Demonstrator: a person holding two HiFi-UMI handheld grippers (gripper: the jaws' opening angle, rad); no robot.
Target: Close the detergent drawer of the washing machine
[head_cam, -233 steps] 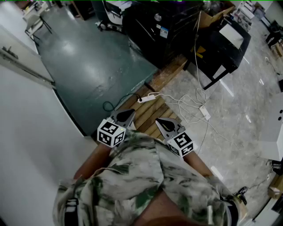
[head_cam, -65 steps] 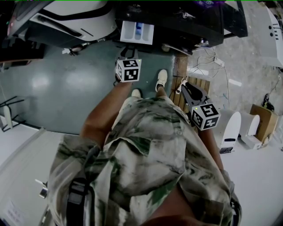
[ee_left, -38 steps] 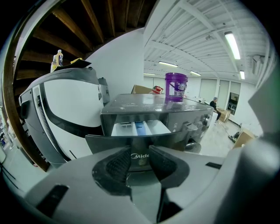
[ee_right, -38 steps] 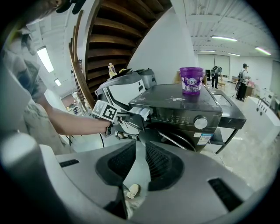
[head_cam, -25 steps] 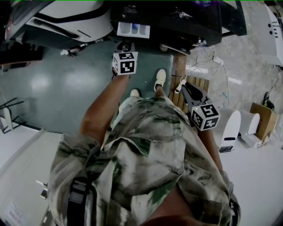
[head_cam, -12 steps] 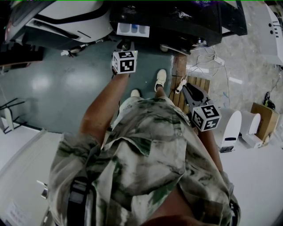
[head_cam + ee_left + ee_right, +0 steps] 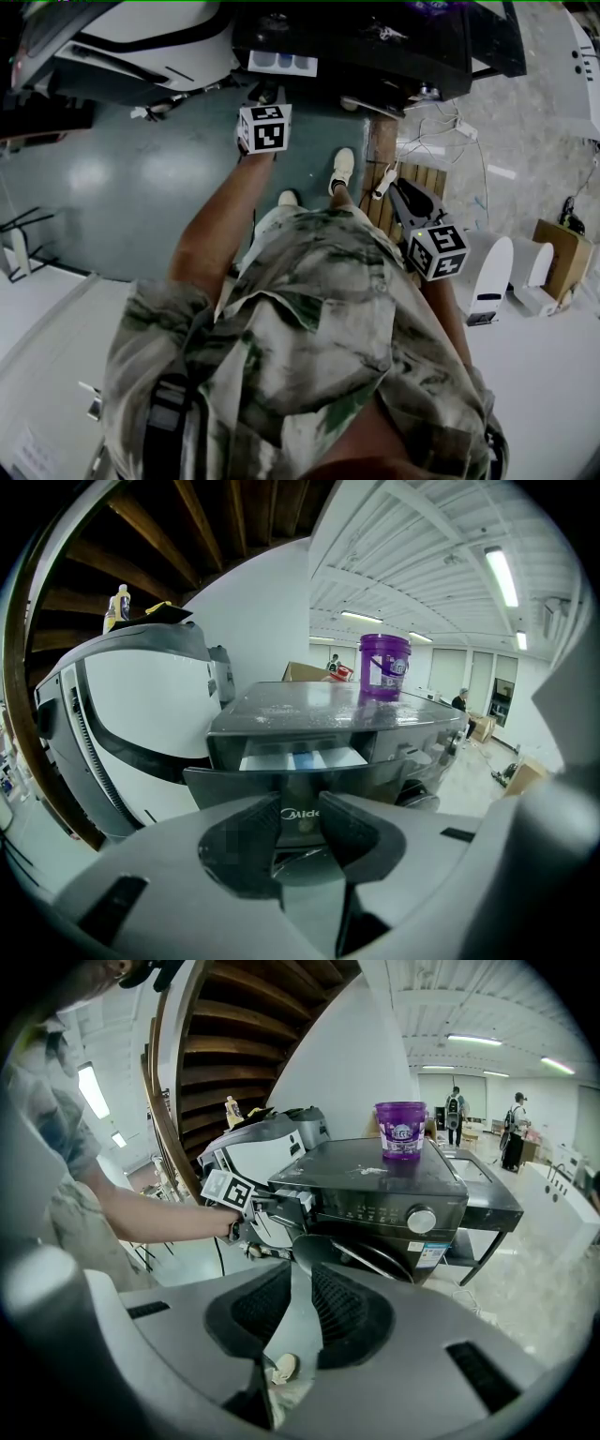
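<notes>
The dark washing machine (image 7: 375, 42) stands at the top of the head view. Its detergent drawer (image 7: 281, 63) sticks out a short way, showing white and blue compartments (image 7: 300, 758). My left gripper (image 7: 265, 96) is shut, its tips against the drawer's dark front panel (image 7: 234, 782) by the brand logo. In the left gripper view the left gripper (image 7: 300, 813) shows only a narrow slit between its jaws. The right gripper view sees the left gripper (image 7: 262, 1206) at the drawer (image 7: 286, 1202). My right gripper (image 7: 408, 197) hangs shut by the person's right side, away from the machine, holding nothing (image 7: 302, 1283).
A purple bucket (image 7: 400, 1130) sits on the machine's top. A white appliance with a curved open door (image 7: 141, 37) stands left of the machine. Wooden boards and white cables (image 7: 394, 159) lie on the floor to the right, with a cardboard box (image 7: 553, 253) beyond.
The left gripper has pushed forward against the drawer, and the drawer has slid further into the machine than 2.6 s ago. The right gripper has stayed put.
</notes>
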